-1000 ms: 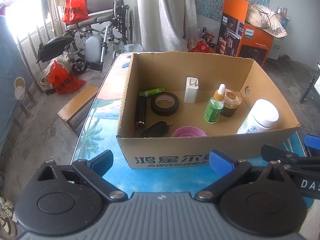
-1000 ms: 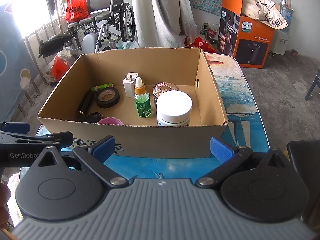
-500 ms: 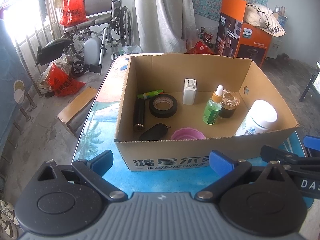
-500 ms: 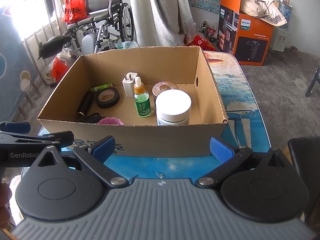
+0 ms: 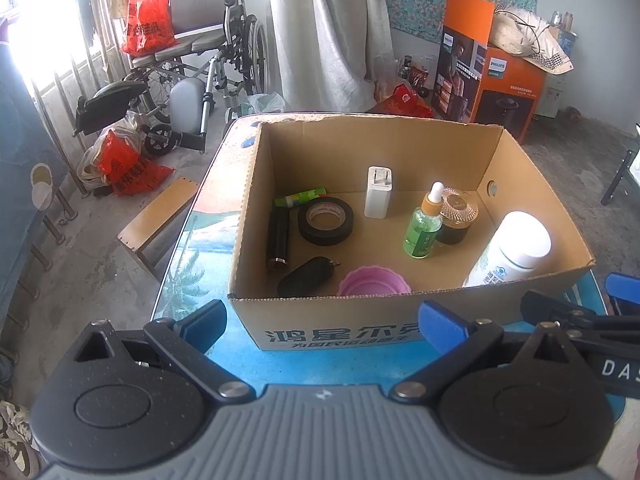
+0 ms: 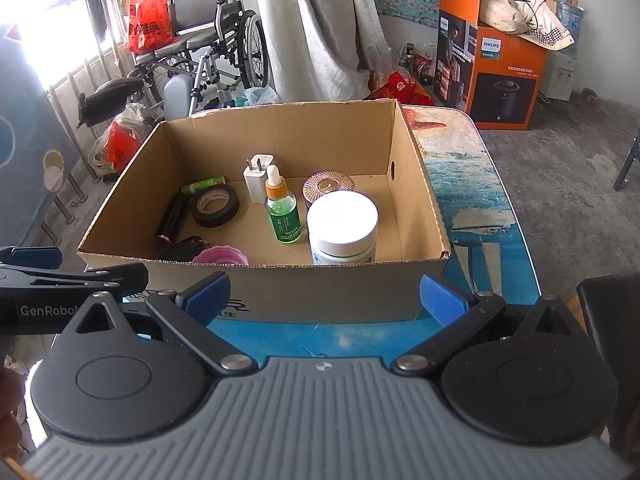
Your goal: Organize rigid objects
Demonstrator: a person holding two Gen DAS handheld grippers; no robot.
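An open cardboard box [image 5: 532,184] [image 6: 416,176] stands on the blue table. Inside are a black tape roll [image 5: 325,220] [image 6: 216,211], a white charger [image 5: 378,197] [image 6: 257,177], a green dropper bottle [image 5: 423,228] [image 6: 283,216], a brown ribbed-lid jar [image 5: 456,216] [image 6: 329,186], a white-lidded tub [image 5: 512,252] [image 6: 343,228], a pink cup [image 5: 374,285] [image 6: 220,258], a black cylinder [image 5: 278,239], a black key fob [image 5: 307,275] and a green tube [image 5: 300,198]. My left gripper [image 5: 324,324] and right gripper [image 6: 324,300] are open and empty, just in front of the box.
A wheelchair [image 5: 204,60] with red bags, a curtain [image 5: 324,32] and an orange Philips carton [image 5: 492,80] stand behind the table. A wooden bench [image 5: 158,220] sits on the floor at left. Bare blue tabletop [image 6: 476,208] lies right of the box.
Both grippers have drawn back slightly and risen, so the box sits a little lower and farther in view. Nothing in the box moved.
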